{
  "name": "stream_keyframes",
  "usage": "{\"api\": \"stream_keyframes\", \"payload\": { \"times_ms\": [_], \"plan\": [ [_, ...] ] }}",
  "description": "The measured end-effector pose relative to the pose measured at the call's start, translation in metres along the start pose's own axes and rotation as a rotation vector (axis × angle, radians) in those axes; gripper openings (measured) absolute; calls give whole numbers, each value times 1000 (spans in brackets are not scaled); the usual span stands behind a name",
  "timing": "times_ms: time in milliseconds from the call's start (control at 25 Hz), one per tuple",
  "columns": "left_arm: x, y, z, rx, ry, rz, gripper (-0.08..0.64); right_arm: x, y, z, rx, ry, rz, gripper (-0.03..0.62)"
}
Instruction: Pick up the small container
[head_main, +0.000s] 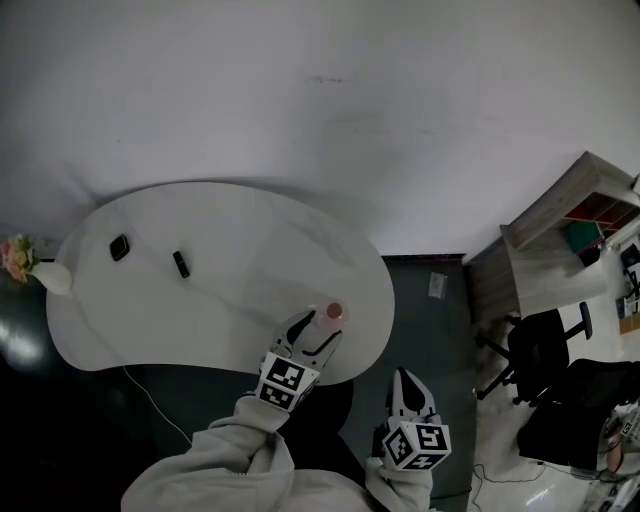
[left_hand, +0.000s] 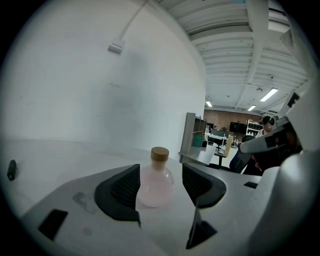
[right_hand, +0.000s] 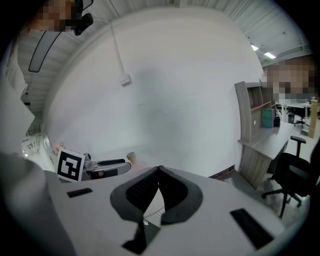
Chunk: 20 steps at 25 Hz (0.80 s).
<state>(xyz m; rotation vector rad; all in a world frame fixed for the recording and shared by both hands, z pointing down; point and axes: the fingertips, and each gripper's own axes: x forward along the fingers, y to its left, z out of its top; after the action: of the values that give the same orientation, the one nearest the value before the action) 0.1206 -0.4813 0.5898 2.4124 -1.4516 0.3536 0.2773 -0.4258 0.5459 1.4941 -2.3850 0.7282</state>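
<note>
Looking steeply down past grey sleeves (head_main: 225, 465), with a claw held in each hand and a black-and-white marker cube (head_main: 287, 382) at the back of each. Holding the right claw (right_hand: 159, 172) nearest the body, off the surface and above the dark floor (head_main: 430, 330), with its two dark pads shut tip to tip and nothing between them. Reaching the left claw (head_main: 318, 328) further out, over the near edge of the white rounded surface (head_main: 200, 290), with its pads spread wide. Straddling the small container (left_hand: 155, 181) there: a round-bellied pink bottle with a tan stopper, upright on the surface close to that near edge, right between the two pads. Showing a clear gap at the right-hand pad in the left gripper view; at the other pad, outlines overlapping, so impossible to tell touching from just beside. Open, then, and not gripping, with the bottle's base down on the surface. Further across the surface, well apart from the bottle, a squarish dark thing (head_main: 119, 246) and a longer dark thing (head_main: 181, 264), both lying flat. At the surface's left edge, a pale vase (head_main: 55, 280) with pinkish flowers (head_main: 15, 258). Trailing off the near left edge, a thin white cable (head_main: 150, 400). Off to the right, on the floor, a black office chair (head_main: 545, 345) and a pale wooden shelf unit (head_main: 560, 230). Behind everything, a plain white wall (head_main: 320, 100).
</note>
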Motion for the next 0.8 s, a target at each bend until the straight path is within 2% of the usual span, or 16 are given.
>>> {"api": "stream_keyframes", "payload": {
  "times_ms": [360, 720, 800],
  "plan": [
    [33, 3, 13, 73, -22, 28, 244, 13, -17, -9, 28, 51, -11, 54],
    [44, 1, 15, 96, -42, 55, 242, 26, -25, -10, 27, 76, -7, 52],
    [43, 3, 17, 111, -44, 76, 223, 27, -24, -9, 28, 79, -5, 54]
  ]
}}
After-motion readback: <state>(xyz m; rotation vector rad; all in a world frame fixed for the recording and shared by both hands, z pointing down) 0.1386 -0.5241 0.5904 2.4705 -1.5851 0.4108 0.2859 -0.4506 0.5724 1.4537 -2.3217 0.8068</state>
